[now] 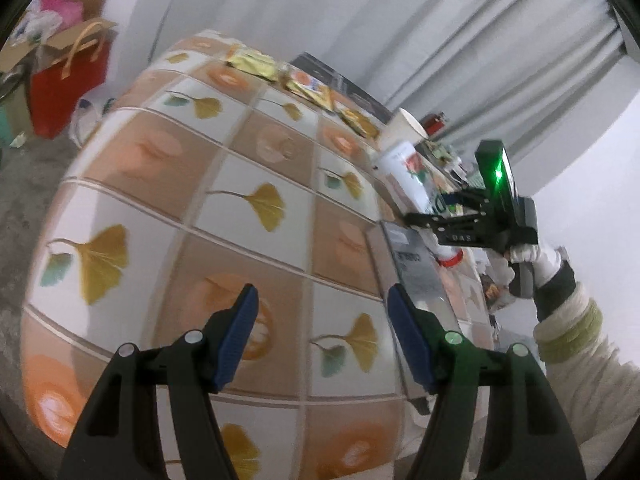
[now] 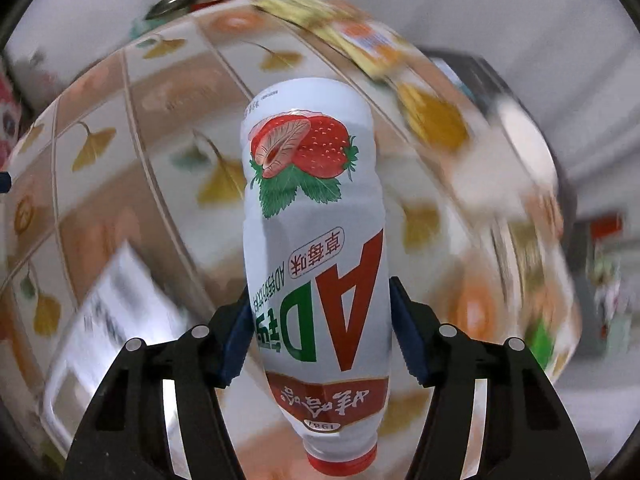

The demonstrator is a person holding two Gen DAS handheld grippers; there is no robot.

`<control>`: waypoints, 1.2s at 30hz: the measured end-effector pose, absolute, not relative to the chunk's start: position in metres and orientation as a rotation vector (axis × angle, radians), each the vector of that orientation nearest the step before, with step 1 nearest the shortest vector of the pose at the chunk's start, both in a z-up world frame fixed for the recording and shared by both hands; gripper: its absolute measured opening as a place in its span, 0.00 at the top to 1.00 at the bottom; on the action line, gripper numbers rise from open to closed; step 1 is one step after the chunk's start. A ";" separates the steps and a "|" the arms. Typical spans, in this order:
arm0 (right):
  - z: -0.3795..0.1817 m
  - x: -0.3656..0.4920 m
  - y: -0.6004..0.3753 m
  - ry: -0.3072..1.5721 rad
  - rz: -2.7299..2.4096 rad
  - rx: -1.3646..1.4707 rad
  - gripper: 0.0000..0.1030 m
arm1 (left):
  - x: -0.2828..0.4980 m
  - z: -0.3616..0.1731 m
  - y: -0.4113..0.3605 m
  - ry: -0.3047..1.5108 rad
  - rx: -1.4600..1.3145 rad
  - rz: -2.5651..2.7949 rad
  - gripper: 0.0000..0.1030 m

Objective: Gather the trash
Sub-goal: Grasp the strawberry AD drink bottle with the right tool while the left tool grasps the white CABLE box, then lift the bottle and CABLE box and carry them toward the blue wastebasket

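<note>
A white drink bottle with a strawberry label and a red cap sits between the blue pads of my right gripper, which is shut on its body, cap end nearest the camera. In the left wrist view the same bottle hangs over the table's right side in the right gripper. My left gripper stands open over the leaf-patterned tablecloth, nothing between its fingers. A flat silver pouch lies just beyond its right finger. Yellow snack wrappers lie along the far edge.
A paper cup stands behind the bottle. A red gift bag and an open cardboard box sit on the floor at the far left. White curtains hang behind. A gloved hand and pale sleeve hold the right gripper.
</note>
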State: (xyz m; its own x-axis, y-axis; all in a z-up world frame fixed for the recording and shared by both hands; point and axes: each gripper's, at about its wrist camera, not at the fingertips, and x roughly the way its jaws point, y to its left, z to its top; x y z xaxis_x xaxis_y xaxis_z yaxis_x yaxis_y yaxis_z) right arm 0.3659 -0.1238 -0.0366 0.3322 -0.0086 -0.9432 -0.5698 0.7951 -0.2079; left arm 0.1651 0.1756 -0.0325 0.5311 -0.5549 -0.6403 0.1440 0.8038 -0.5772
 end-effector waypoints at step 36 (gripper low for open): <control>-0.037 0.165 -0.251 1.086 0.161 0.432 0.44 | 0.193 -0.045 0.041 1.113 -0.415 -0.394 0.12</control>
